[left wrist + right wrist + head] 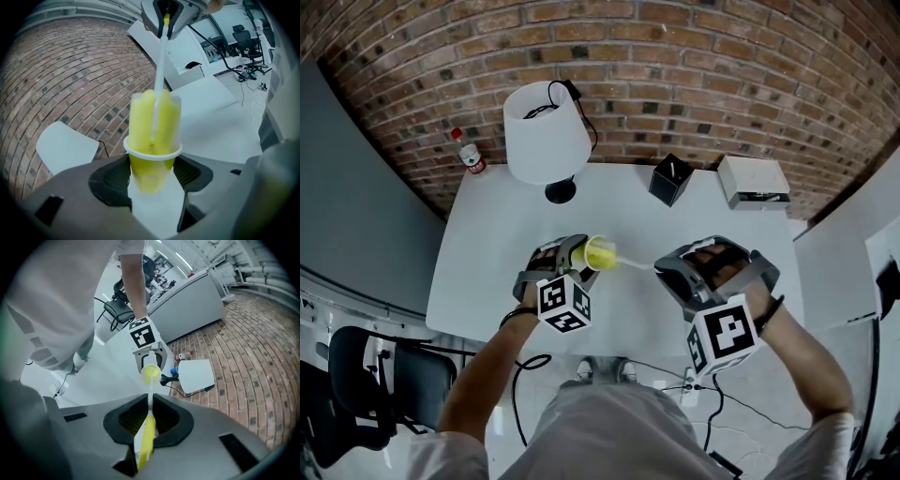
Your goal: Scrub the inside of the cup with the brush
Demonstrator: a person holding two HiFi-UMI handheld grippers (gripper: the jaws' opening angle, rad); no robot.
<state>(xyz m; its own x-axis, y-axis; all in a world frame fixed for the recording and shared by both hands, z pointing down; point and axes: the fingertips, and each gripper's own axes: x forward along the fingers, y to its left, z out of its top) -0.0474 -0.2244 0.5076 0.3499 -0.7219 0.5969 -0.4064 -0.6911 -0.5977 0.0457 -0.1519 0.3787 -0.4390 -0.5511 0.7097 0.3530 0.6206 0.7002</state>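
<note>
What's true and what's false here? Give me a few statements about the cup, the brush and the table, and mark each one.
1. The left gripper is shut on the cup. True.
2. The brush lies on the table with its yellow head outside the cup. False: the yellow head is inside the cup.
3. The right gripper grips the brush by its handle. True.
4. The cup stands upright on the table. False: the left gripper holds it, with its mouth turned toward the right gripper.
5. A white lamp stands upright at the table's far side, by the brick wall. True.
</note>
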